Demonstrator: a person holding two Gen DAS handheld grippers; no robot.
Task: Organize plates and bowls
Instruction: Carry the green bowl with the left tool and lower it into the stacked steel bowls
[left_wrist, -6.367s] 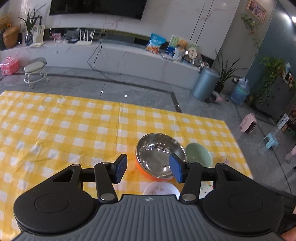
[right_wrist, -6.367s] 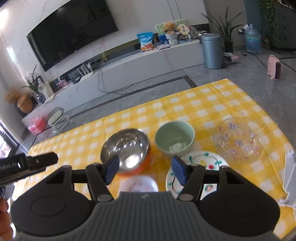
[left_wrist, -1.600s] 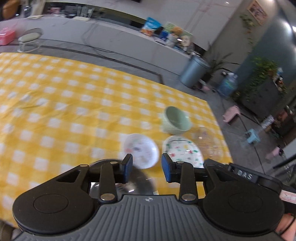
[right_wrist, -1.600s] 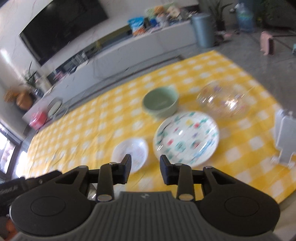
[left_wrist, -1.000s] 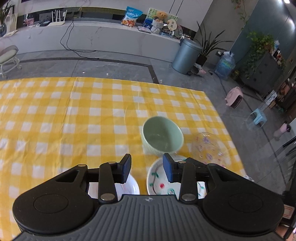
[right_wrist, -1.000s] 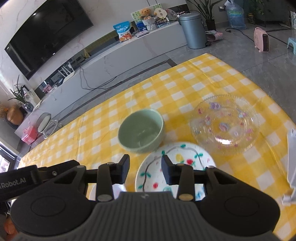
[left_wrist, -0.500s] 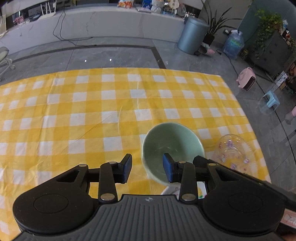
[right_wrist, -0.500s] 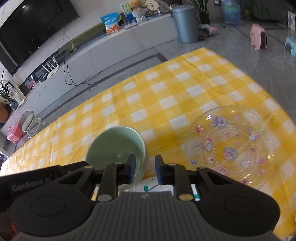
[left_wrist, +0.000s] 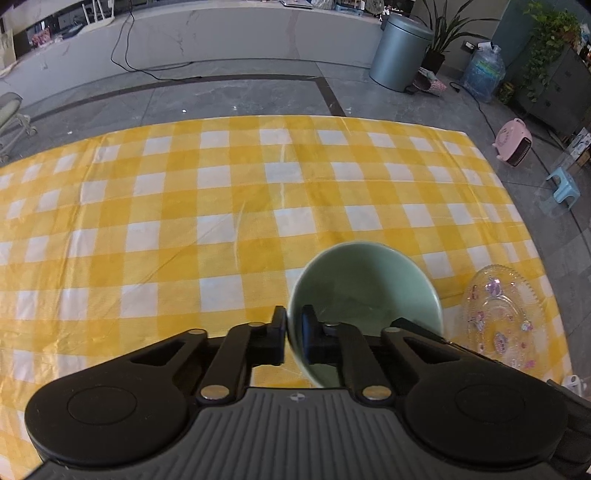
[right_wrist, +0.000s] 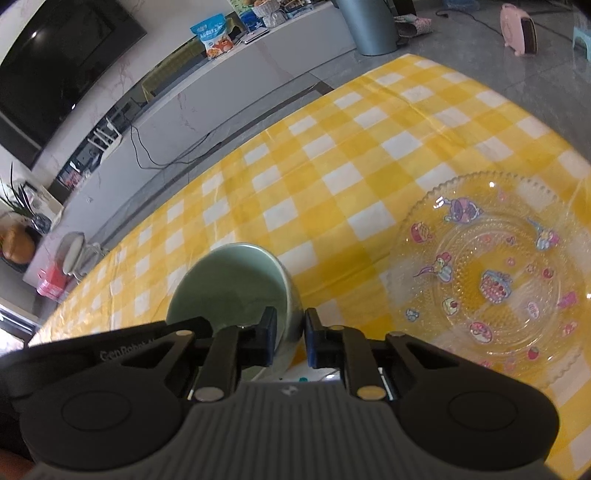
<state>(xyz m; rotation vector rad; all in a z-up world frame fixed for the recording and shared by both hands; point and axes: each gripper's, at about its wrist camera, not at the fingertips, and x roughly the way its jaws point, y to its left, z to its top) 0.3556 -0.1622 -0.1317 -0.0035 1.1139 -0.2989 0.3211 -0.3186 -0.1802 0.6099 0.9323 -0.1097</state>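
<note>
Both grippers are clamped on the same pale green bowl, one on each side of its rim. The left gripper pinches the bowl's left wall, with one finger outside the rim and the other inside the cavity, and the jaws are drawn in tight against the ceramic. The right gripper bites the opposite wall the same way: its left finger sits inside the bowl, its right finger presses the outer surface, and the gap between them is only as wide as the wall. In the right wrist view the black body of the other gripper reaches in from the lower left under the bowl's near edge.

The bowl looks upright and empty, its opening facing up; whether its base touches the cloth or is raised a little is hard to judge from these angles. Just under the right gripper's fingers a sliver of a white plate with coloured marks shows, mostly hidden by the tool.

Right of the bowl lies a clear glass plate with a scalloped rim and small cartoon prints, flat on the yellow-and-white checked tablecloth. It sits near the bowl but apart from it, close to the table's right edge.

Beyond the table are grey floor tiles, a grey bin, a pink heater and a long white media counter below a dark television.
</note>
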